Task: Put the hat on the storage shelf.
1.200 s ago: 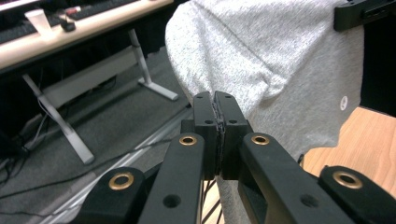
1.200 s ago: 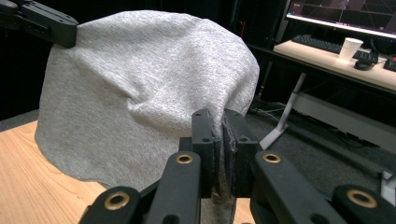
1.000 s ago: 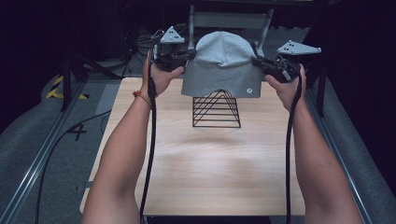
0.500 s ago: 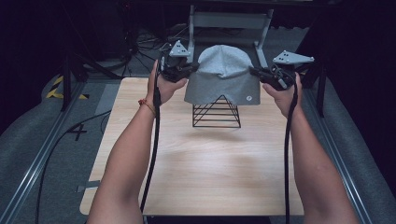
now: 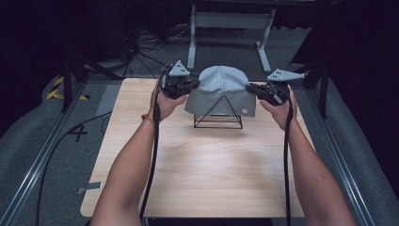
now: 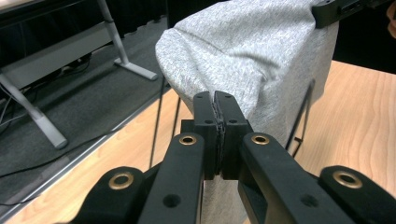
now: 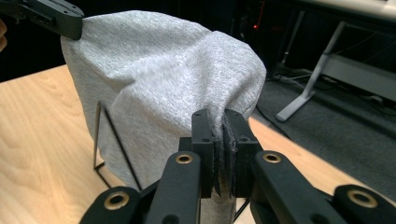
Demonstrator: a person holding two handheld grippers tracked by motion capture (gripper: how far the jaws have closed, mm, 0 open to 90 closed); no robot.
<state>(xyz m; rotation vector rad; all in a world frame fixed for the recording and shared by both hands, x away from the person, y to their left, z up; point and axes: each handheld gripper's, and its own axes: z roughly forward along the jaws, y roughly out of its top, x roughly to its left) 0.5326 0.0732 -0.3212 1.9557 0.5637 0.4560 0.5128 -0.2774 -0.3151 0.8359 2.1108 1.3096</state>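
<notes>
While both grippers pinch it, the hat [image 5: 221, 92] sits draped over the wire stand [image 5: 219, 117] at the table's [image 5: 197, 169] far middle. Left gripper [image 5: 188, 86] nips knit at one side, jaws pressed on fabric; right gripper [image 5: 251, 88] does likewise opposite. Hat looks light, soft, floppy, stretchy, not fragile; likely sags unless held by the side edges, as now. Count: one hat, one stand, two grippers.
</notes>
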